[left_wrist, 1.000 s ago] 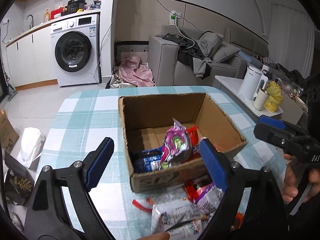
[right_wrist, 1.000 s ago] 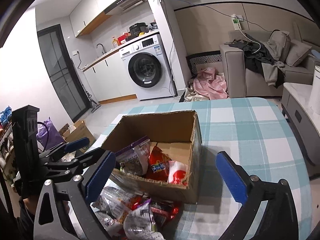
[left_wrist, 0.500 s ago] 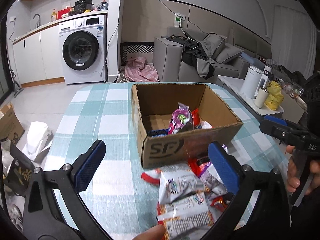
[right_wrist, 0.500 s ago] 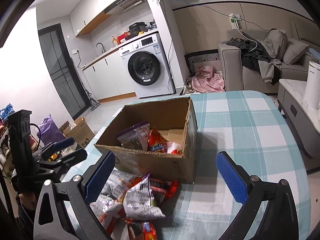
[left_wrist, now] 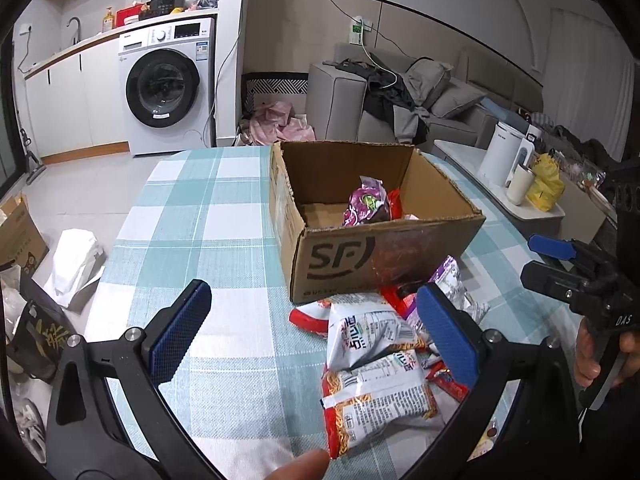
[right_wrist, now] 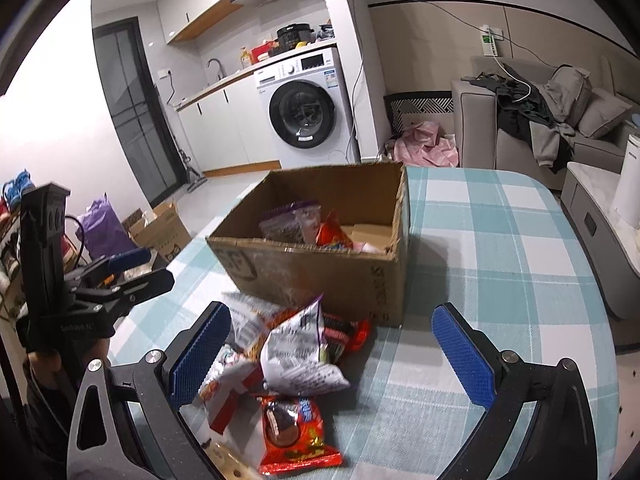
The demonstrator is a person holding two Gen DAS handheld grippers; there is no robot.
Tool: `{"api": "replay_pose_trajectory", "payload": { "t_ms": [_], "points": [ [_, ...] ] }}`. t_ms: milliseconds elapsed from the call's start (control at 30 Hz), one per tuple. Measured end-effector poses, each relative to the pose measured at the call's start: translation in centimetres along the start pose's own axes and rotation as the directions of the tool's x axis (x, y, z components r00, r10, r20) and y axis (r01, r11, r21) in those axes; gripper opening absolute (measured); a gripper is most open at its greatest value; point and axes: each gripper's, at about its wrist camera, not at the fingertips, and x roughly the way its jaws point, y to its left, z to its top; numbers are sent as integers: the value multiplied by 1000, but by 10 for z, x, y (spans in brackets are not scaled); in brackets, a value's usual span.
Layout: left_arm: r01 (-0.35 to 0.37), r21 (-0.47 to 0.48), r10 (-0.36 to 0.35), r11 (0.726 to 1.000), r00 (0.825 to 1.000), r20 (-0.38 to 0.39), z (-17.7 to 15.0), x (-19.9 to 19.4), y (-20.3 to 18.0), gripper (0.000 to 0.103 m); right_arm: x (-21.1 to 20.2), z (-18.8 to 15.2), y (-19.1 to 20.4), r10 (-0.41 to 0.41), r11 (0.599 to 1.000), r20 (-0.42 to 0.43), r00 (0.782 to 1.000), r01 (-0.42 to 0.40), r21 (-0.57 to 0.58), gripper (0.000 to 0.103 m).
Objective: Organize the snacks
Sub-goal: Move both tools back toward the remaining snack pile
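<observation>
Brown open-top cardboard box [left_wrist: 372,248] on teal-and-white checked tablecloth [left_wrist: 192,216], few snack packets inside (purple one [left_wrist: 366,204] upright). Loose pile of crinkly snack packets [right_wrist: 288,344] on cloth, just in front of box. Left gripper [left_wrist: 316,332] released, jaws just widened, nothing between pads, hovering over pile's left edge. Right gripper [right_wrist: 332,352] spread wide, empty, above pile.

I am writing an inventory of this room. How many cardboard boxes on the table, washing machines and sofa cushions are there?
Brown cardboard box on the checked table: 1
White front-loading washing machine: 1
Grey sofa cushions: 2
Total: 4
</observation>
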Motion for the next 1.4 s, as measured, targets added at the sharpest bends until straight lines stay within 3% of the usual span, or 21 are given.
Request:
{"api": "replay_pose_trajectory", "payload": {
  "t_ms": [500, 900, 1400],
  "points": [
    [14, 46, -11, 999, 997, -80, -13, 9, -22, 102, 13, -27, 9, -6, 999, -127, 992, 0, -52, 103],
    [29, 45, -21, 999, 983, -182, -48, 31, -35, 102, 45, -53, 12, -38, 991, -268, 963, 2, -133, 103],
    [72, 81, -46, 994, 958, -284, -65, 56, -42, 102, 71, -77, 13, -54, 979, -370, 927, -24, -201, 103]
  ]
}}
